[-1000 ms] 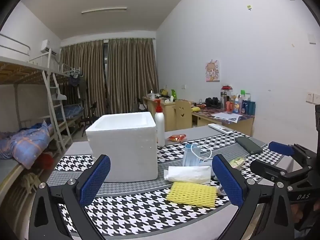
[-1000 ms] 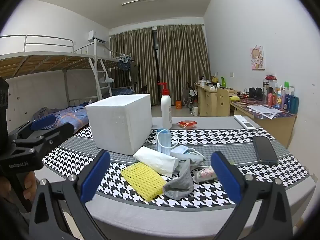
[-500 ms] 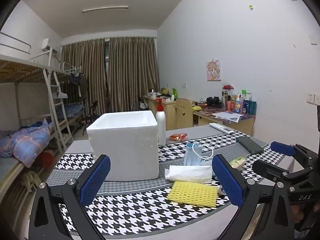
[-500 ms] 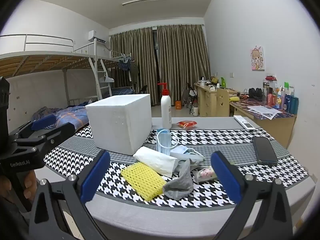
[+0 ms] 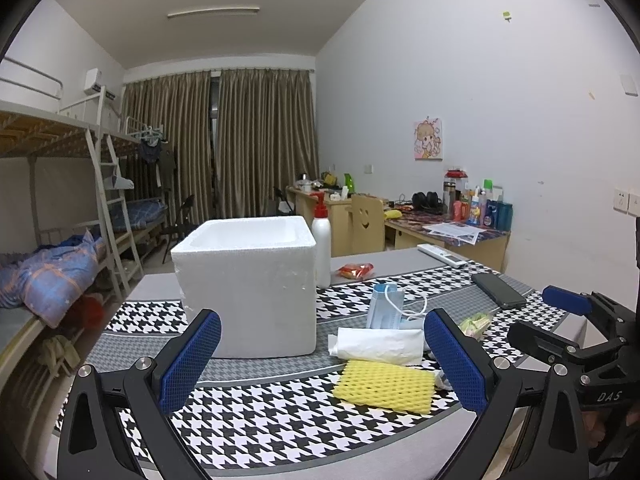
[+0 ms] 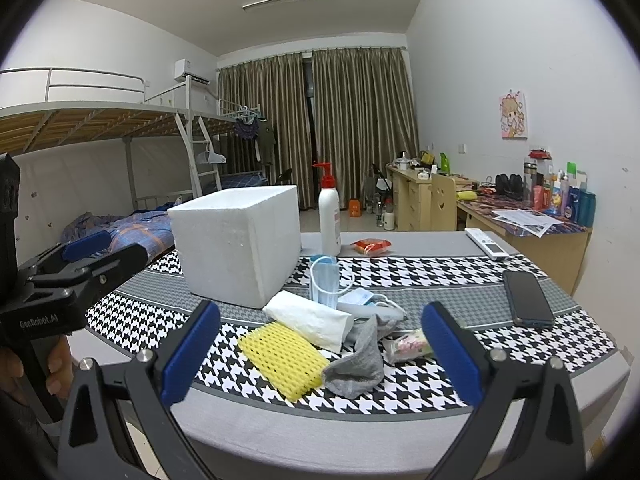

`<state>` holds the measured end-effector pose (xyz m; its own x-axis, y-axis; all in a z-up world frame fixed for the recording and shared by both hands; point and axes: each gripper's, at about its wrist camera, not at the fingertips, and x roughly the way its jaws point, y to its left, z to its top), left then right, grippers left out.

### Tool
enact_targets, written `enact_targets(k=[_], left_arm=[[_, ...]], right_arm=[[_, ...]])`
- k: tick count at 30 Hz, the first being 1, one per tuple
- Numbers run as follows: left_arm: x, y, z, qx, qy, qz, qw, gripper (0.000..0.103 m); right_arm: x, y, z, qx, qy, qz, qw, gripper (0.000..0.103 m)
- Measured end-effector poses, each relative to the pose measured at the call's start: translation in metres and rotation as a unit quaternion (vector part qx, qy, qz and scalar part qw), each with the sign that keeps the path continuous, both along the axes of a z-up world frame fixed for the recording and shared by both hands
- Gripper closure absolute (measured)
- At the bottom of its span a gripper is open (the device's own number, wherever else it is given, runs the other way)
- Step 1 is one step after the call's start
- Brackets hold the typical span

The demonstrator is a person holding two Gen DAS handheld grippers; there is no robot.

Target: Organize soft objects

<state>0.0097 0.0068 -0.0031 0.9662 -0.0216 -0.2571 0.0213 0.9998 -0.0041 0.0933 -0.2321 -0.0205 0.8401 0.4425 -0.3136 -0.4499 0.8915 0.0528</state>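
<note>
An open white foam box (image 5: 248,284) (image 6: 236,244) stands on the houndstooth table. To its right lies a pile of soft things: a yellow foam net (image 5: 384,386) (image 6: 282,356), a white rolled cloth (image 5: 376,344) (image 6: 310,320), blue face masks (image 5: 386,306) (image 6: 324,280) and a grey sock (image 6: 360,360). My left gripper (image 5: 320,360) is open, held low before the box and the pile. My right gripper (image 6: 320,356) is open too, in front of the net and sock. Nothing is between either pair of fingers.
A pump bottle (image 6: 329,216), a red snack packet (image 6: 370,245), a remote (image 6: 486,243), a black phone (image 6: 528,298) and a small clear packet (image 6: 408,346) also lie on the table (image 6: 280,436). A bunk bed (image 6: 100,128) stands left, desks at the right wall.
Both grippers stay open and nearly still. The left wrist view has shifted a little, the box sitting slightly more to the right in it.
</note>
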Motion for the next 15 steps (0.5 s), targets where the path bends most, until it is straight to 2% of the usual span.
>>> enact_targets(k=[15], left_arm=[[0.0084, 0.0012, -0.0013, -0.007, 0.008, -0.002, 0.9999, 0.001]], right_arm=[[0.0063, -0.0008, 0.0001, -0.002, 0.006, -0.007, 1.0, 0.001]])
